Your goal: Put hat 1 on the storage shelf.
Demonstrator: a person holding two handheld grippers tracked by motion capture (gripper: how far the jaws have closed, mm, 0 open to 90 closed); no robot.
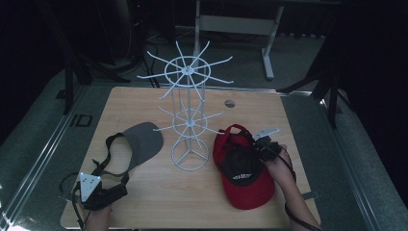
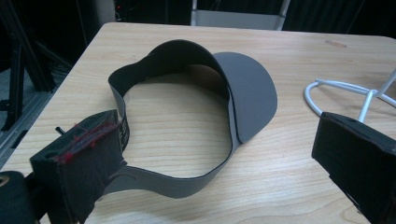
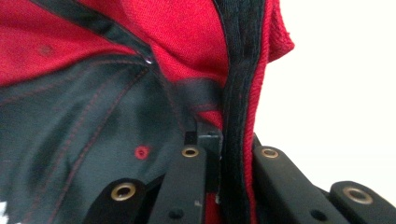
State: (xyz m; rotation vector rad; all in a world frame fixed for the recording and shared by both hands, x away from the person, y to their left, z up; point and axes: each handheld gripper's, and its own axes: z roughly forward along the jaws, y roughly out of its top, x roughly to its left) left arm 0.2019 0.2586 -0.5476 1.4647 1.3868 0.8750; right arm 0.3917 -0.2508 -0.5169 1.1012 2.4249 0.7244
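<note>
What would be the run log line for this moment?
right gripper: jaws shut on red cap | left gripper: open by grey visor

We see the red cap (image 1: 243,166) lying upside down at the table's right, its dark lining up and its brim toward us, just right of the white wire rack's base; its black-banded rim (image 3: 238,93) stands pinched upright.

A white wire rack (image 1: 189,110) stands on the wooden table (image 1: 192,202), just left of the right gripper. A grey visor (image 1: 139,142) lies ahead of the left gripper, strap nearest it.
</note>
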